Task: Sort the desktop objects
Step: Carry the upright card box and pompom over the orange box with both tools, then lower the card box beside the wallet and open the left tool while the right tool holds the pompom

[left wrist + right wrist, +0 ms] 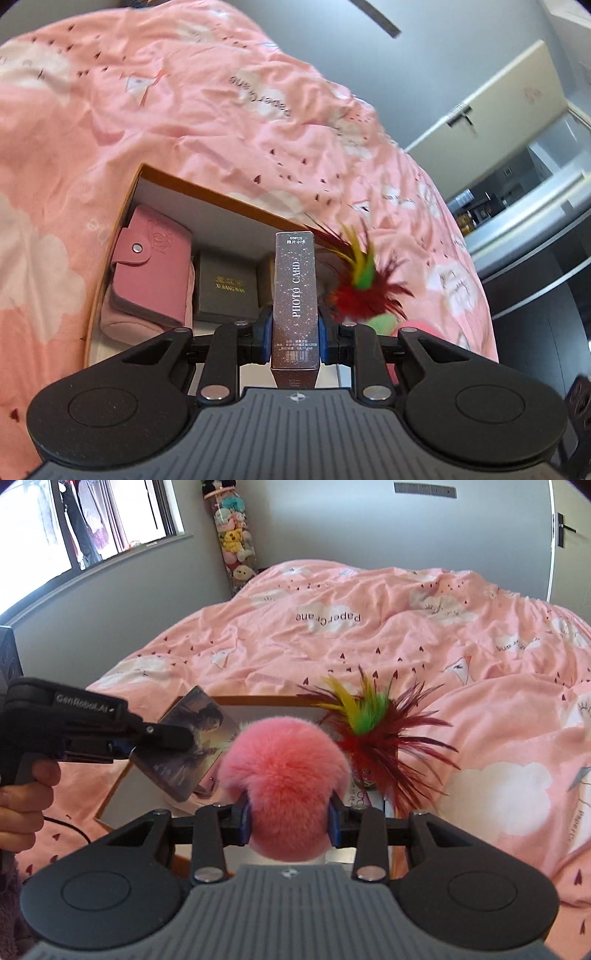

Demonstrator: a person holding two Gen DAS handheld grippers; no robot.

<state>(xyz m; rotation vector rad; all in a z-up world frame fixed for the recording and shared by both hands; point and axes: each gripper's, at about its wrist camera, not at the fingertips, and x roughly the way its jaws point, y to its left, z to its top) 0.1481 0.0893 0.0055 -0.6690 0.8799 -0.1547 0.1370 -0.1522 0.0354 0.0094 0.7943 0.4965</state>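
Observation:
My left gripper (pixel 294 328) is shut on a dark glittery "PHOTO CARD" box (pixel 295 295), held on edge above an open orange-rimmed cardboard box (pixel 207 188). In that box lie a pink snap wallet (pixel 151 280) and a dark grey gift box (pixel 225 288). My right gripper (pixel 290 819) is shut on a pink fluffy pom-pom (pixel 284 771), over the same cardboard box (pixel 258 700). Red, yellow and green feathers (pixel 373 731) stick up just behind the pom-pom; I cannot tell whether they are joined to it. In the right wrist view the left gripper (pixel 177 738) shows at the left with the card box (pixel 188 749).
A rumpled pink bedcover (pixel 406 635) lies under and around the cardboard box. A window (pixel 74 524) and a tall tube of plush toys (pixel 236 542) stand at the far wall. A person's hand (pixel 26 797) grips the left tool. A doorway (pixel 517 192) opens on the right.

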